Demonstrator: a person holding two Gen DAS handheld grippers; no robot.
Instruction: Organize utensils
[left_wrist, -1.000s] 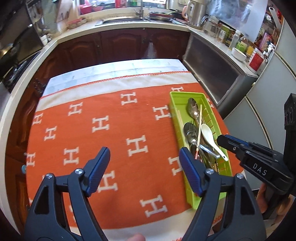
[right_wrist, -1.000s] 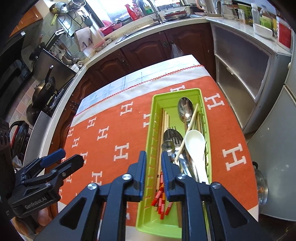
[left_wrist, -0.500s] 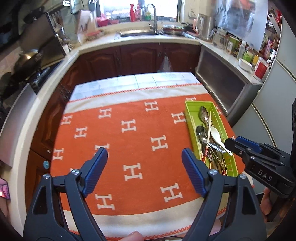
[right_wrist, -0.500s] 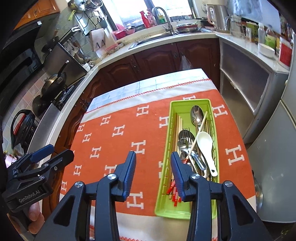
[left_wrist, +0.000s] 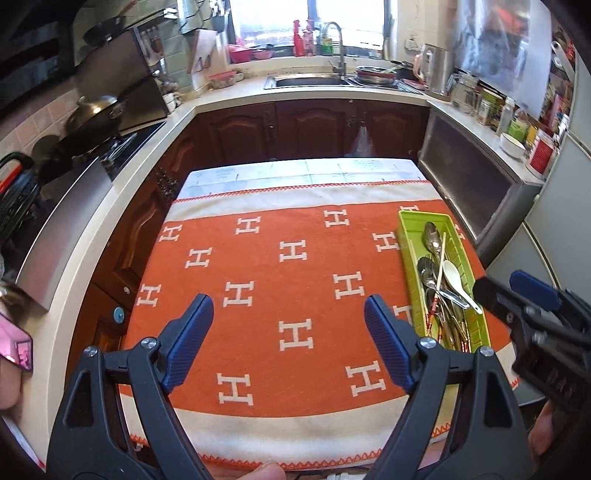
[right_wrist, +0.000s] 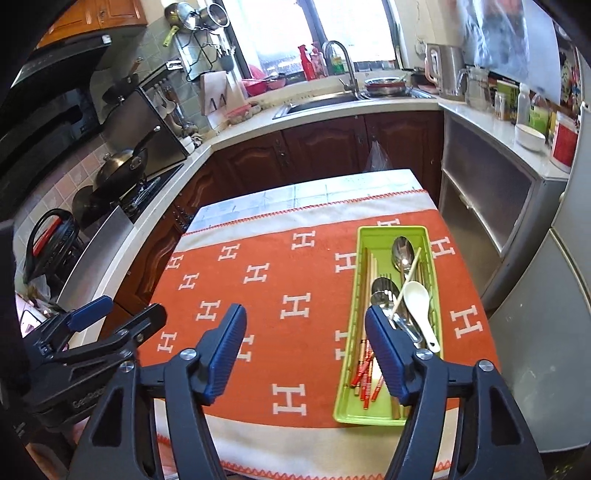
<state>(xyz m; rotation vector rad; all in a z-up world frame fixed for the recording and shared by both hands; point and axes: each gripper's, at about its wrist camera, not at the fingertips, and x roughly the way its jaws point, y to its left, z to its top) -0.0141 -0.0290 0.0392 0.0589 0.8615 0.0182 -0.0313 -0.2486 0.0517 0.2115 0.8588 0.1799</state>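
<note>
With every utensil I can see already lying in the long lime-green plastic tray (right_wrist: 376, 410), this reads as the tail end of the sort: nothing loose on the orange blanket with white H marks (left_wrist: 266, 295) that the tray sits on.

Near to far, relative to the tray:
- Right gripper (right_wrist: 304, 350): above the tray's near end, its right finger over the handles there. Its jaws have just been opening and now stand wide apart, nothing between them, touching nothing.
- Left gripper (left_wrist: 288, 339): well to the left of the tray, over bare blanket, spread wide, empty.
- Inside the tray, near end: red-striped chopstick ends (right_wrist: 364, 373). Middle: white ceramic soup spoon (right_wrist: 419, 306), steel spoons (right_wrist: 384, 291), one pale chopstick (right_wrist: 408, 280) lying diagonally across them. Far end: another steel spoon bowl (right_wrist: 402, 251).

Next move, as a judgement: either done, or pinch the crossed chopstick and lay it with the others along the tray's left side. That needs a narrow, precise grip without dragging the spoons.
</note>
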